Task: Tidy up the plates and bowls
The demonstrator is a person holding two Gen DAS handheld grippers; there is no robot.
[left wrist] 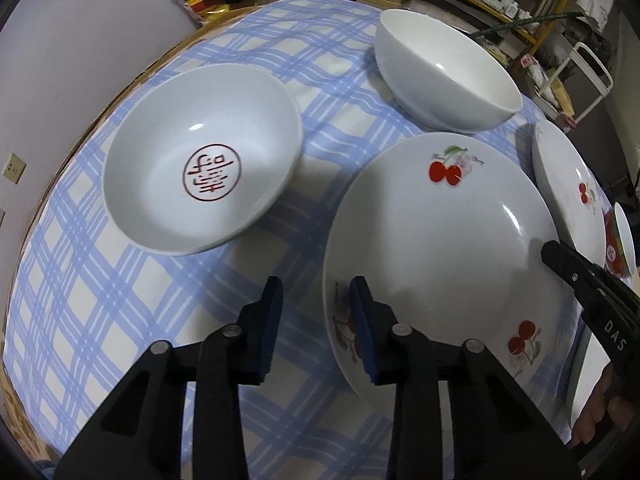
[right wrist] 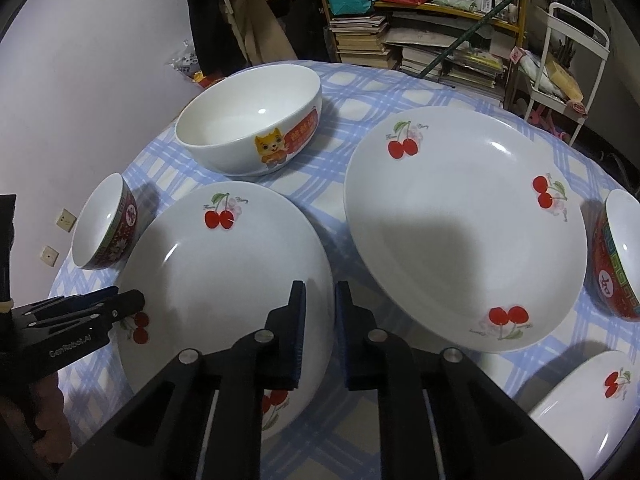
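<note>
While every dish sits apart on the checked tablecloth (left wrist: 120, 320), the sorting looks barely begun: no plate lies on another and no bowl is nested.

Farthest left, a shallow bowl with a red seal (left wrist: 200, 160) stands alone, near the left edge of the nearest cherry plate (left wrist: 440, 240) but not touching it. The left gripper (left wrist: 316, 312) straddles that plate's left rim, one finger over the cloth and one over the white face. A gap shows on both sides of the rim, so I read it as not yet clamped.

Behind the plate, the deep bowl with a cat picture (right wrist: 248, 132) stands on its own, well back on the table.

On the plate's right rim, the right gripper (right wrist: 320, 292) has its jaws drawn narrow with the edge between them, and it appears to be pinching the rim. So one plate is bracketed from both sides, probably for a two-handed lift.

Just to the right lies the second cherry plate (right wrist: 464, 224), flat and untouched, its edge just beside the first; it is the likely place to stack. Beyond it a red patterned bowl (right wrist: 616, 256) stands at the table's right side, and a third cherry plate (right wrist: 580, 408) shows at the near right corner.

Still to do, by my judgement: stack three plates and gather the bowls.
</note>
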